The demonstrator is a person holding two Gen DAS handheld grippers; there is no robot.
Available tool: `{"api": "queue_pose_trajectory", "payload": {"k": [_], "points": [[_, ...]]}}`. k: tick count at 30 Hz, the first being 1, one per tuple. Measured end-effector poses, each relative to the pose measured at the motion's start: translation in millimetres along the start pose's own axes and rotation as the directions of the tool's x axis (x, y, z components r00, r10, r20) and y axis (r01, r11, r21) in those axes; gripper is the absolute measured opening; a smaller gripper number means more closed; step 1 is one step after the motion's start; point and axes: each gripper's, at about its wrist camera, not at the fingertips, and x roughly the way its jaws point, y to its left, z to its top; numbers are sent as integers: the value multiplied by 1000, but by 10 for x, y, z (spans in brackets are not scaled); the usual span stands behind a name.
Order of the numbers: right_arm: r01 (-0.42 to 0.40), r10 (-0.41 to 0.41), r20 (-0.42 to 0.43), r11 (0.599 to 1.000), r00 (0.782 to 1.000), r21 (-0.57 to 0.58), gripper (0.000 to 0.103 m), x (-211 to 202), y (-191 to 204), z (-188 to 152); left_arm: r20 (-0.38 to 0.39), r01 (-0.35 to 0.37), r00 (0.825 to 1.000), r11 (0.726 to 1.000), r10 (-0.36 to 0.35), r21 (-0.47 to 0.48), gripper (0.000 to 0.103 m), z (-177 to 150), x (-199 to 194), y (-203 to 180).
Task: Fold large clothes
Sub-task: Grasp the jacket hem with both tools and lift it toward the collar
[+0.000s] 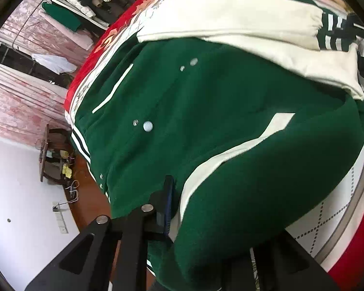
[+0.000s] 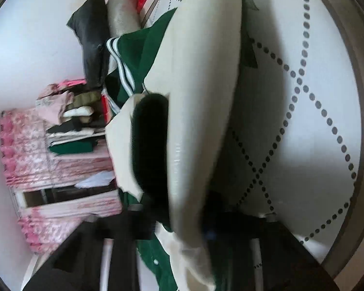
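Left claw (image 1: 201,220) clamped on green jacket (image 1: 206,121); right claw (image 2: 182,220) pinching its cream sleeve (image 2: 201,84), above quilted bed cover (image 2: 303,121).

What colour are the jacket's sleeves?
Cream sleeves on the green jacket; clearest in the left wrist view.

Right gripper (image 2: 182,220) jaws blurred, buried under jacket (image 2: 201,97) folds.
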Motion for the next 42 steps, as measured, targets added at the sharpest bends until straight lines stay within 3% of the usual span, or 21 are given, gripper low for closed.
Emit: {"api": "queue_pose_trajectory", "payload": {"k": [5, 8, 14, 15, 19, 20, 22, 26, 29, 32, 33, 35, 36, 37, 38, 39, 40, 42], "points": [[72, -71, 41, 997, 997, -40, 15, -189, 621, -112, 11, 110, 994, 994, -110, 22, 12, 153, -103, 362], [118, -112, 65, 989, 992, -89, 15, -238, 1193, -174, 30, 185, 982, 981, -187, 66, 11, 288, -182, 671], [272, -255, 108, 944, 961, -187, 15, 88, 2596, -329, 4, 359, 933, 930, -361, 74, 10, 698, -114, 1532], [301, -284, 111, 931, 953, -206, 15, 218, 2816, -349, -1, 387, 922, 920, -387, 60, 10, 782, -62, 1692], [391, -373, 118, 885, 920, -254, 15, 814, 3539, -360, -52, 548, 836, 837, -547, 9, 10, 1145, 350, 2299], [407, -390, 117, 875, 913, -262, 15, 972, 3693, -354, -51, 565, 824, 825, -564, 2, 10, 1235, 484, 2454], [468, -455, 116, 834, 883, -291, 15, 1483, 4008, -336, -58, 588, 807, 809, -588, -11, 11, 1359, 714, 2667], [554, -558, 92, 765, 825, -329, 15, 2311, 4179, -322, -100, 582, 805, 811, -585, -61, 19, 1612, 1337, 3028], [638, -655, 84, 687, 751, -348, 15, 2950, 4136, -317, -155, 602, 771, 786, -618, -137, 28, 1735, 1887, 3201], [676, -714, 45, 637, 698, -370, 23, 3427, 3973, -260, -223, 632, 711, 745, -667, -213, 37, 1755, 2395, 3285], [668, -711, 27, 646, 703, -370, 27, 3531, 3913, -219, -225, 630, 708, 742, -670, -227, 44, 1743, 2459, 3317], [640, -689, -5, 676, 725, -366, 45, 3648, 3845, -168, -213, 631, 701, 731, -680, -258, 50, 1705, 2584, 3454], [607, -657, -19, 706, 753, -365, 50, 3649, 3847, -157, -200, 642, 687, 712, -699, -285, 64, 1683, 2628, 3543], [565, -621, -35, 734, 783, -378, 59, 3626, 3872, -154, -193, 632, 687, 708, -700, -315, 77, 1653, 2671, 3643], [523, -587, -52, 754, 808, -396, 59, 3590, 3902, -161, -197, 605, 707, 725, -679, -329, 93, 1619, 2704, 3728], [466, -541, -78, 781, 838, -416, 59, 3531, 3919, -170, -199, 583, 723, 738, -662, -339, 93, 1582, 2724, 3798], [415, -497, -95, 802, 862, -430, 59, 3425, 3939, -201, -200, 573, 727, 741, -657, -350, 93, 1551, 2733, 3845], [390, -465, -73, 809, 882, -439, 64, 3148, 3946, -263, -209, 557, 730, 743, -651, -370, 96, 1482, 2733, 3898]]}}
